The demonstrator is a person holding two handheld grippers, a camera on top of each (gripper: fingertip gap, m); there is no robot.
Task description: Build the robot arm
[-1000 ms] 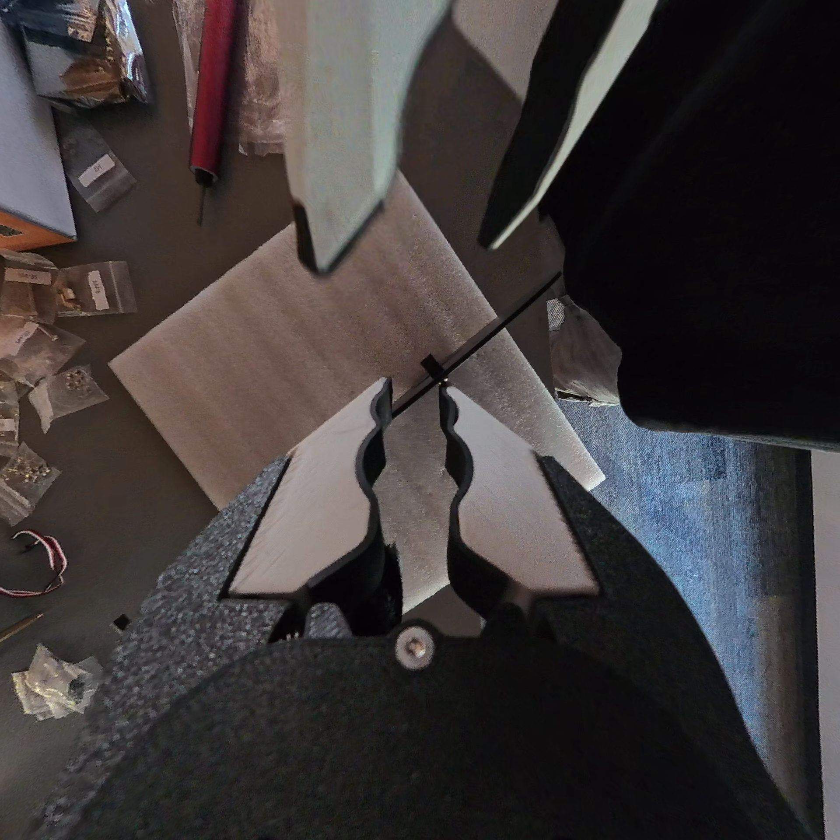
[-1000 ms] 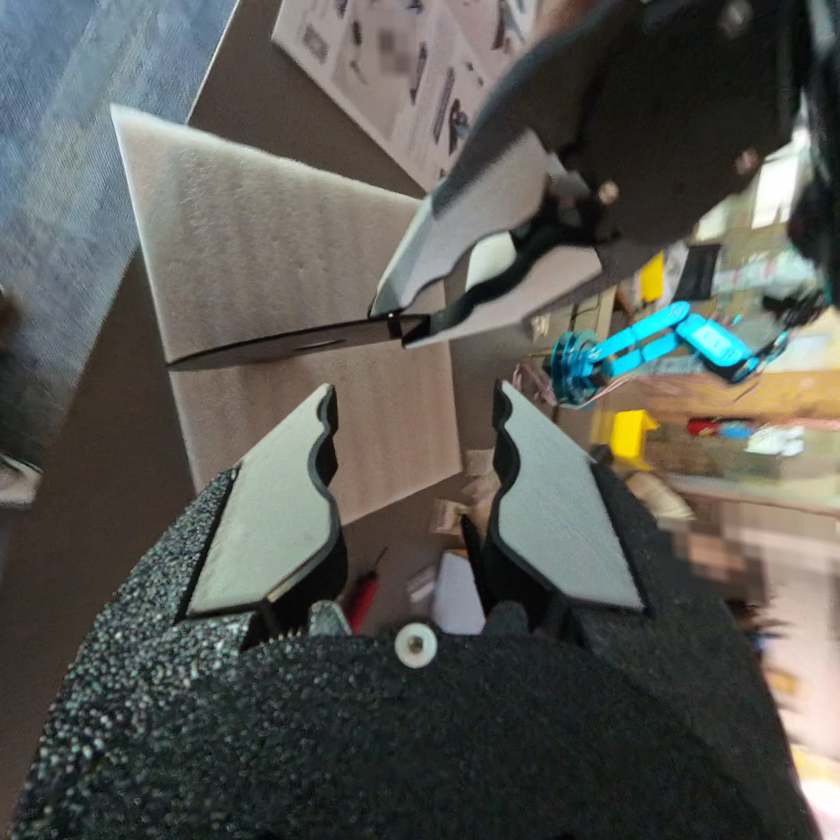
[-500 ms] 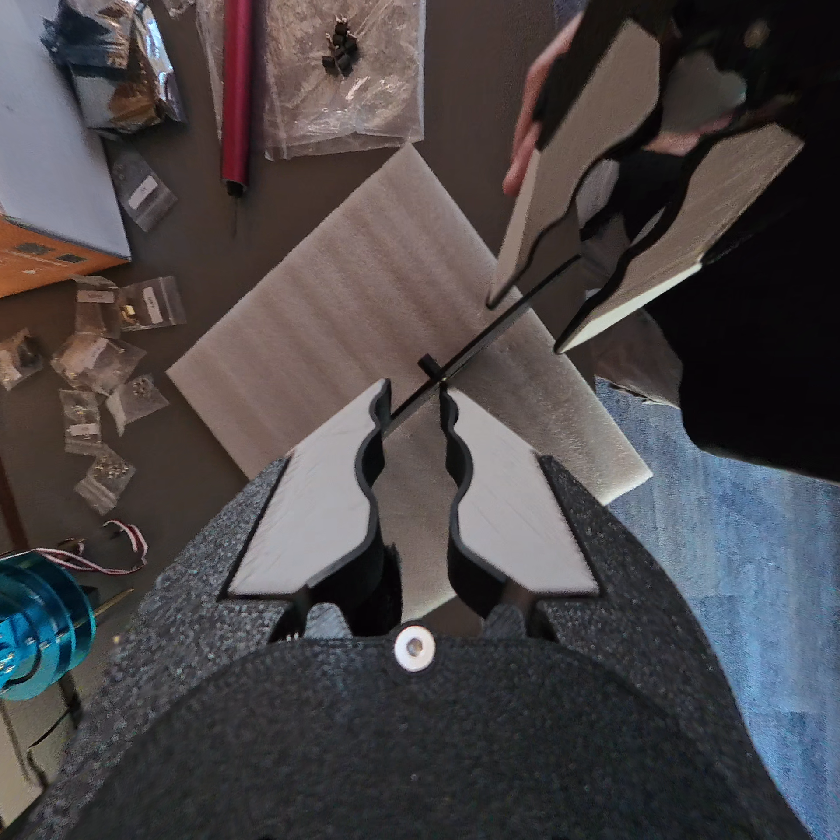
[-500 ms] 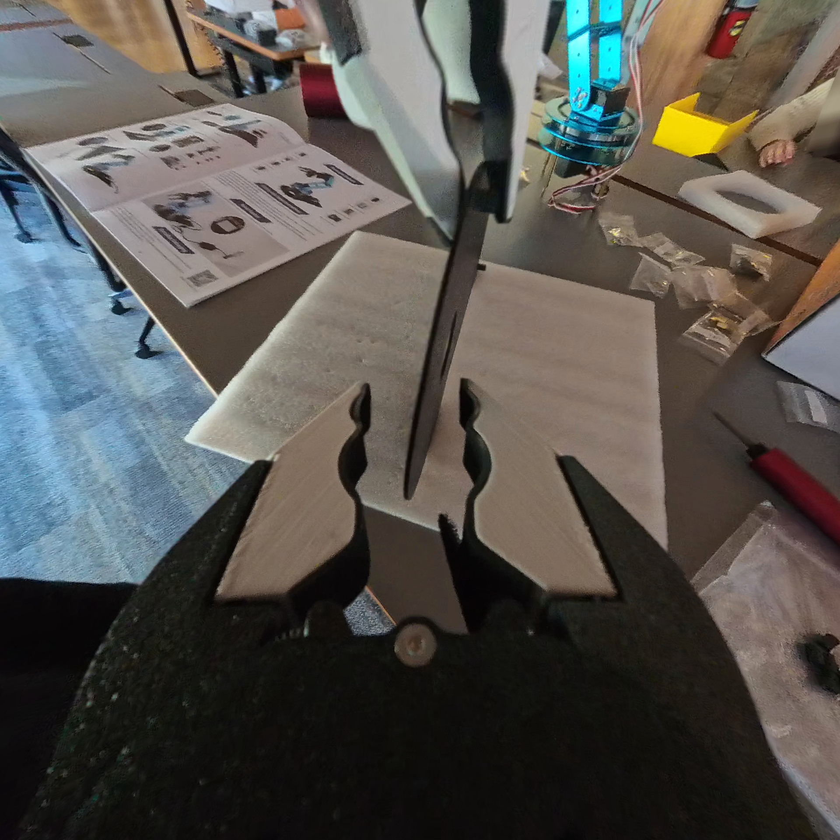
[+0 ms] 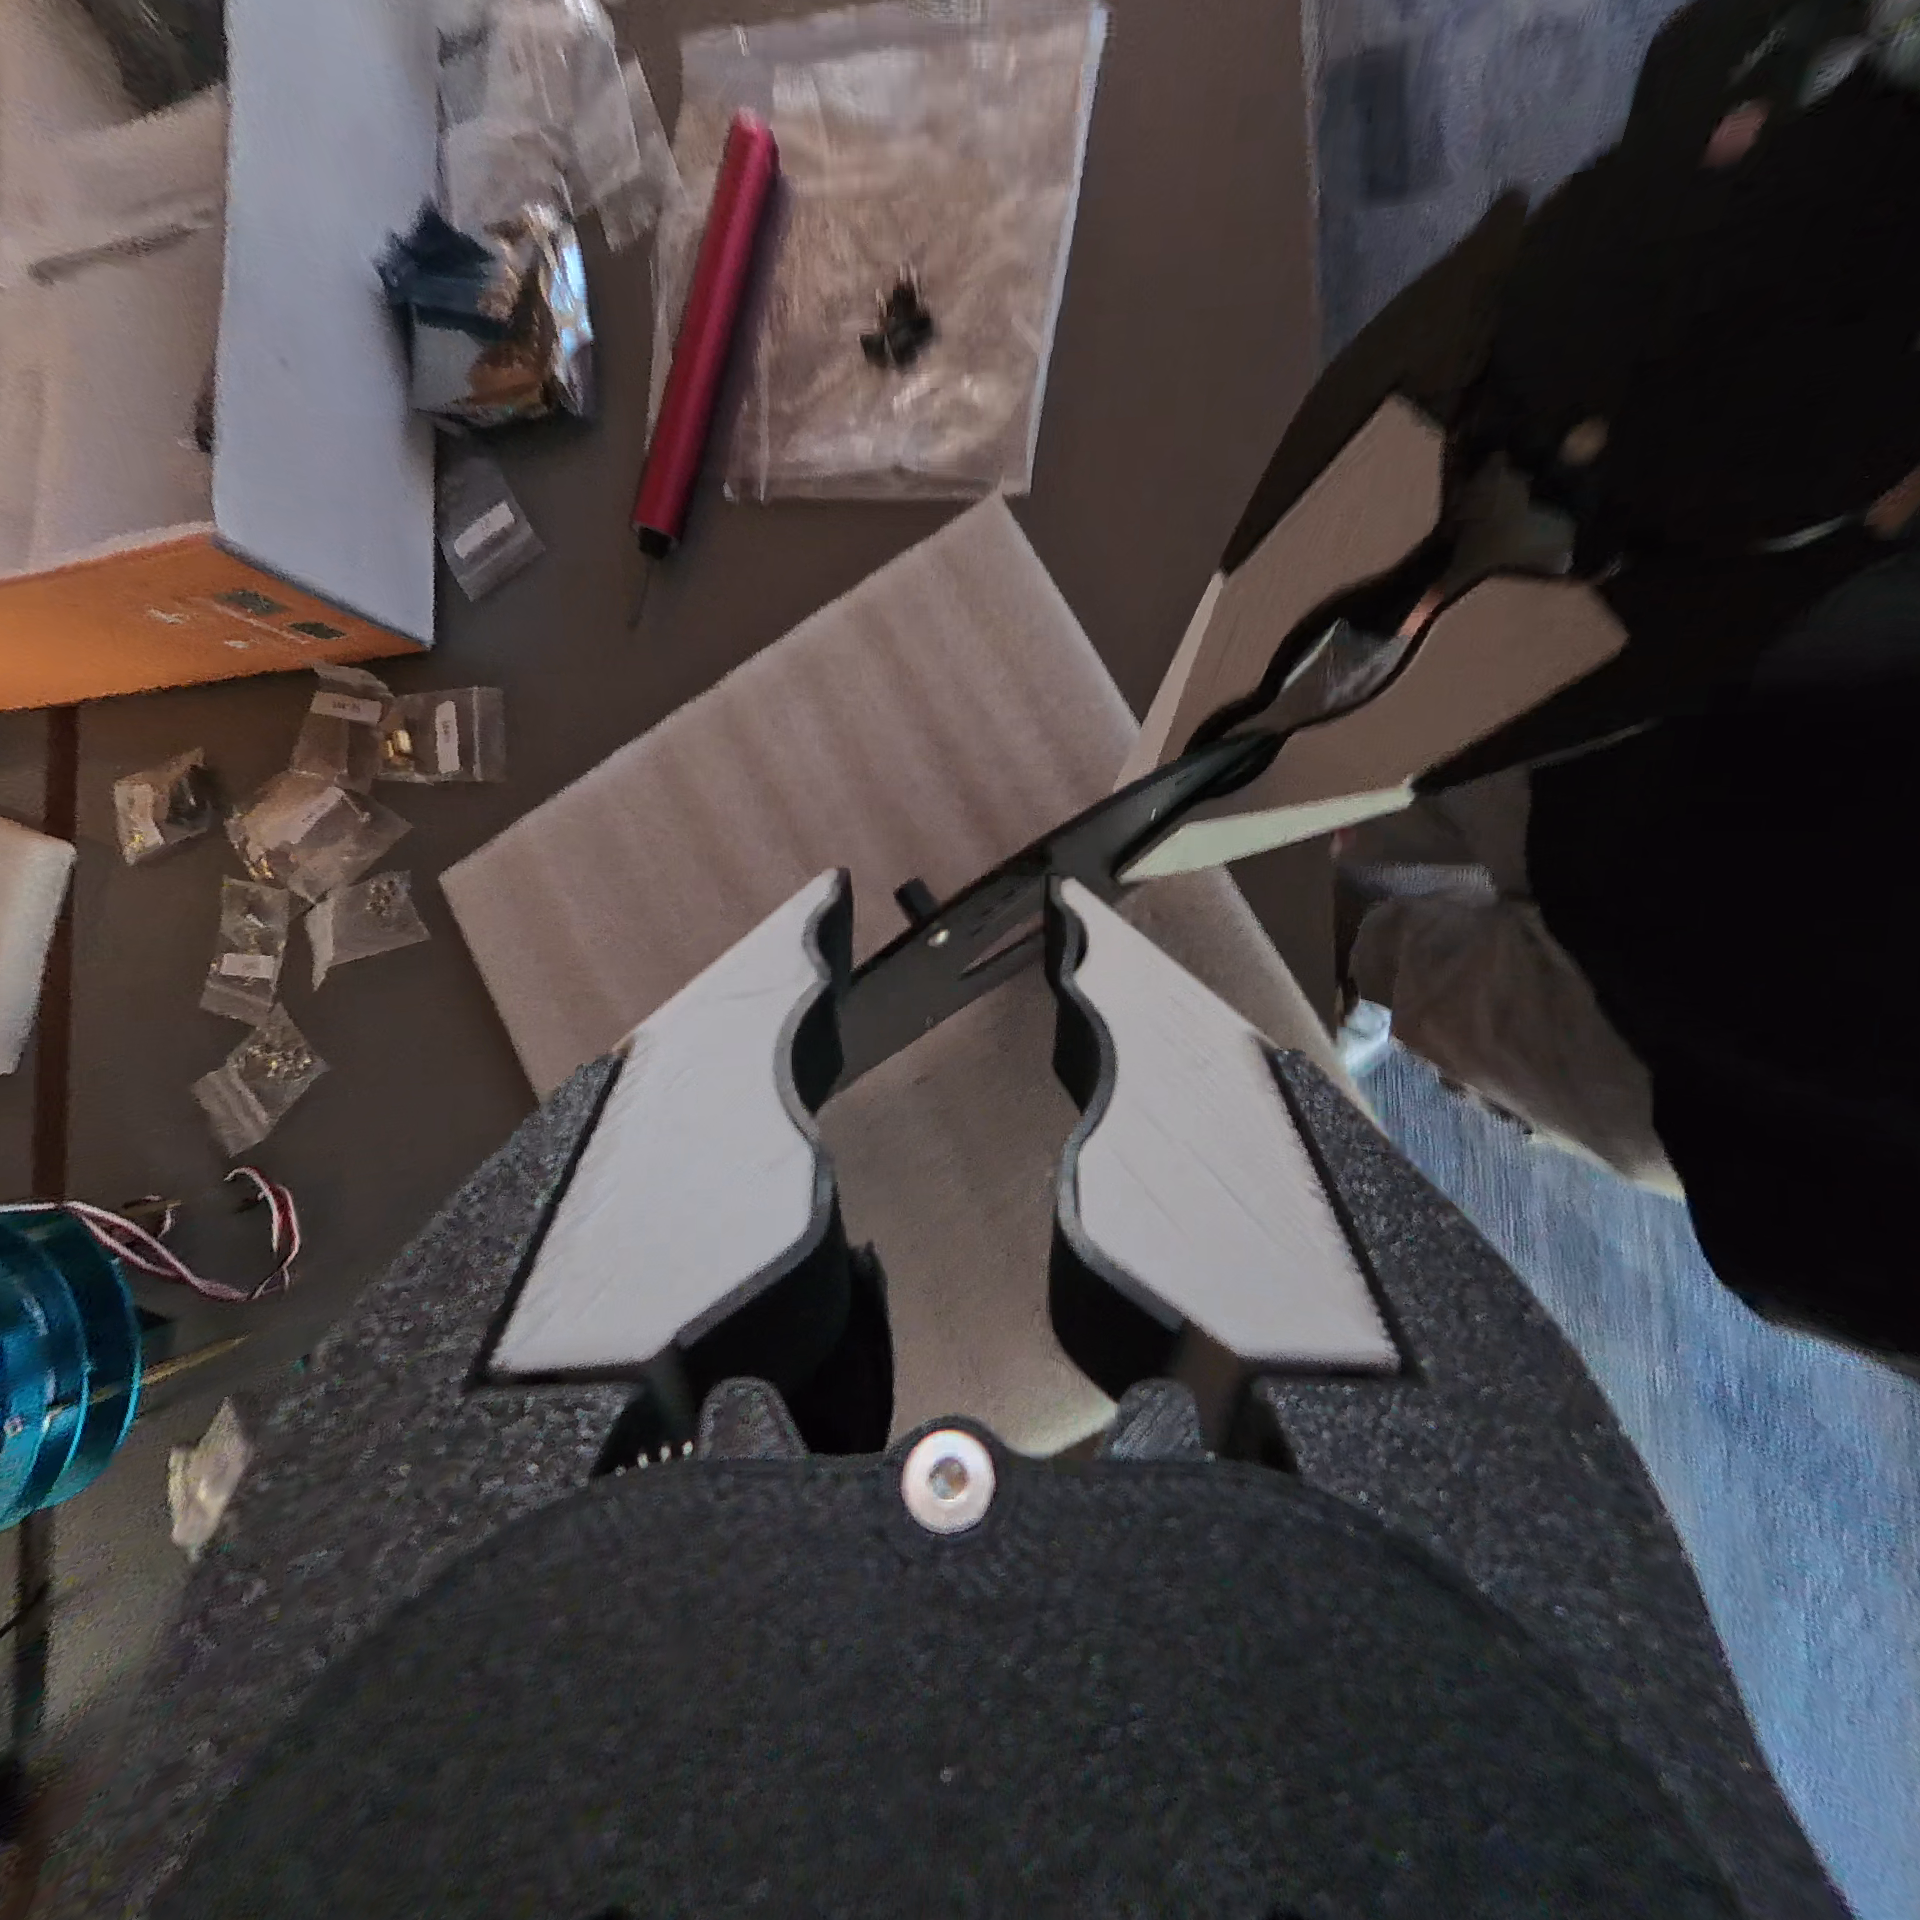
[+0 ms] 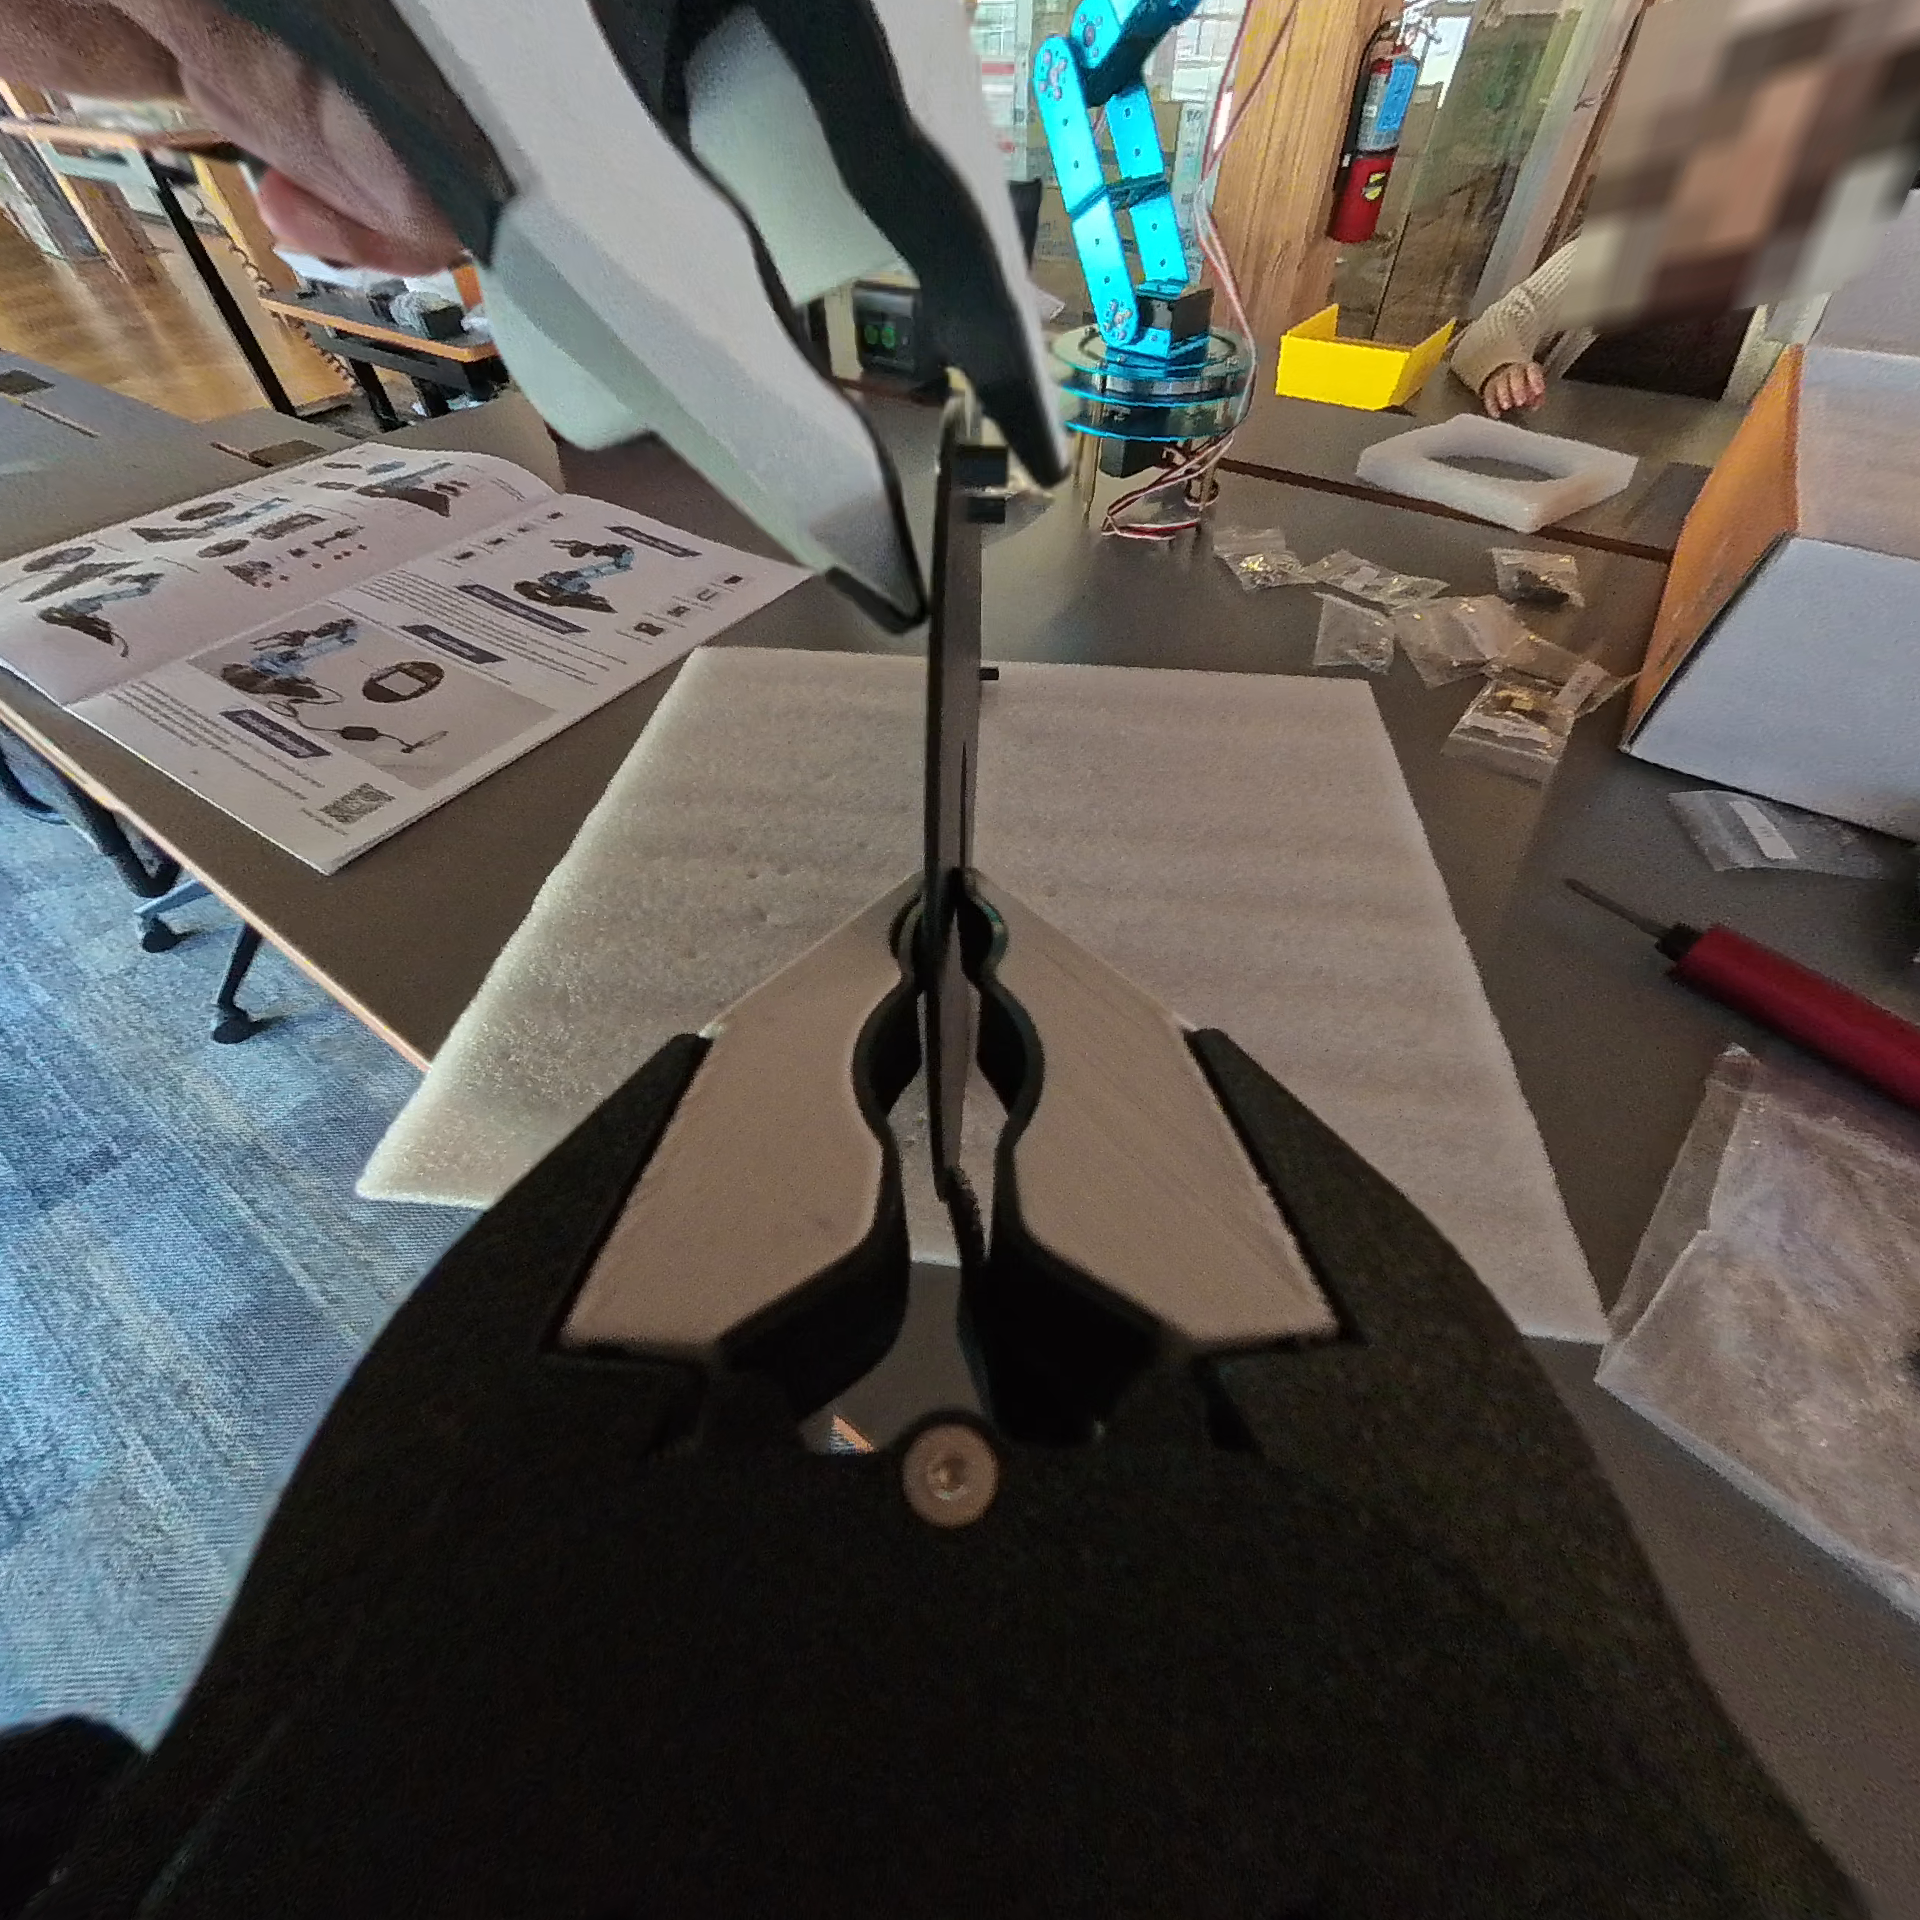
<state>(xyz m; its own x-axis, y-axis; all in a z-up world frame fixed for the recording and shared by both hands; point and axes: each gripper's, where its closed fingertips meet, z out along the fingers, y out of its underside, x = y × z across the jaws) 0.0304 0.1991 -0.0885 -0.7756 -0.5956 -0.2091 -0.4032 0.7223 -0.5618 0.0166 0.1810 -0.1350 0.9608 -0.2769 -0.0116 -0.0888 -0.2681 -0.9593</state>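
Clamping thin black plate (image 6: 951,790) in our right gripper (image 6: 948,914) above foam sheet (image 6: 1195,831); our left gripper (image 5: 948,904) spread, plate between fingers.

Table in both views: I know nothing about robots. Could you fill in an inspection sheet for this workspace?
Surface: dark table with a white foam sheet lying on it.
Job's things: thin black plate, held edge-on above the foam.
Clutter: open booklet, parts bags, red-handled screwdriver, orange-and-white box, foam frame.
Grippers: right gripper shut on the plate; left gripper open, plate between its fingers.
Cables: red-and-white wires at the blue robot arm.
Surroundings: blue carpet, yellow bin, fire extinguisher.
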